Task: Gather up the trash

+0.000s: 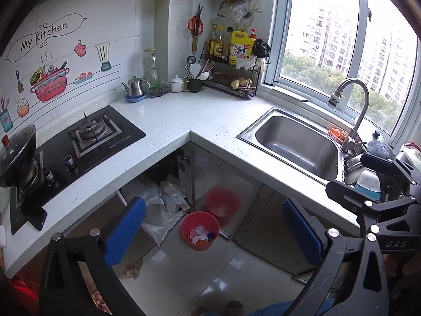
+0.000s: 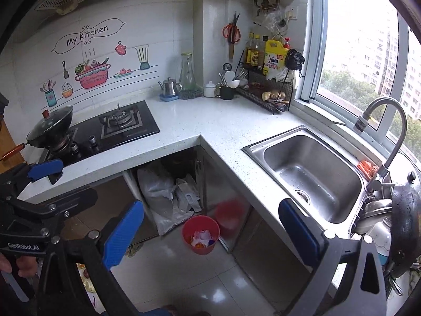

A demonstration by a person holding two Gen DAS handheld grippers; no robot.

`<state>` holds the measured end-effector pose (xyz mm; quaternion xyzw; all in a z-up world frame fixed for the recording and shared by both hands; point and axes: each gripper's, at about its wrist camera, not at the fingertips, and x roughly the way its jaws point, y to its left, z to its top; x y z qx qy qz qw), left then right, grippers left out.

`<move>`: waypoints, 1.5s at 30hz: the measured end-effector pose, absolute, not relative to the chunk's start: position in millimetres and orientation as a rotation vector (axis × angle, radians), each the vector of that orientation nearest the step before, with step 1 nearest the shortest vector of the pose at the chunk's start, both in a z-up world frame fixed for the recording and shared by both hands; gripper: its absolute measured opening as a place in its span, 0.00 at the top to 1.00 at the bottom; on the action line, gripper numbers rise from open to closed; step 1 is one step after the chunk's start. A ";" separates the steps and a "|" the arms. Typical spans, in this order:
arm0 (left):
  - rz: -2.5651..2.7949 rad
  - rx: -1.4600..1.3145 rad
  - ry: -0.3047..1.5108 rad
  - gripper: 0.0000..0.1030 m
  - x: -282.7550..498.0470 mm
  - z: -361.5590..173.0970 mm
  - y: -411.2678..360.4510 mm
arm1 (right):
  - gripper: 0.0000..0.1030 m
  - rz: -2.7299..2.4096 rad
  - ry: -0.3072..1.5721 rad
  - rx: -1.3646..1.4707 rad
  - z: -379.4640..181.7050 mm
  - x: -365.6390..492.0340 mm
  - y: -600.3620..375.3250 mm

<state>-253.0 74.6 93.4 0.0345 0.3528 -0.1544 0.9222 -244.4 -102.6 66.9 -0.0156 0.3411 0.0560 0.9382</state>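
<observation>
A red trash bin [image 1: 200,230] stands on the floor in the corner below the L-shaped white counter [image 1: 184,121]; it holds paper scraps and coloured bits. It also shows in the right wrist view [image 2: 200,234]. My left gripper [image 1: 213,233] is open and empty, held high above the floor with the bin between its blue pads [image 1: 125,230]. My right gripper [image 2: 210,234] is open and empty too, likewise framing the bin. The left gripper also shows at the left edge of the right wrist view [image 2: 46,169], and the right gripper at the right edge of the left wrist view [image 1: 368,173].
A gas stove [image 1: 86,137] with a lidded wok [image 1: 15,152] is on the left. A steel sink [image 2: 310,176] with a tap [image 2: 381,137] is on the right, piled pots beside it. Plastic bags [image 2: 168,194] fill the open cabinet. A rack of bottles [image 1: 231,63] stands at the back.
</observation>
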 end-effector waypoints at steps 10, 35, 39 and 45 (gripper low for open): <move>-0.330 0.103 0.704 0.00 -250.6 96.2 62.5 | 0.01 0.110 0.687 -0.036 68.1 -247.7 -103.9; -0.334 0.097 0.706 0.00 -252.0 94.3 61.0 | 0.01 0.123 0.701 -0.028 68.4 -254.1 -111.0; -0.334 0.095 0.709 0.00 -252.3 93.3 63.5 | 0.01 0.124 0.703 -0.026 68.1 -255.7 -109.7; -0.341 0.104 0.715 0.00 -251.5 90.9 63.1 | 0.01 0.124 0.709 -0.025 67.3 -254.4 -110.9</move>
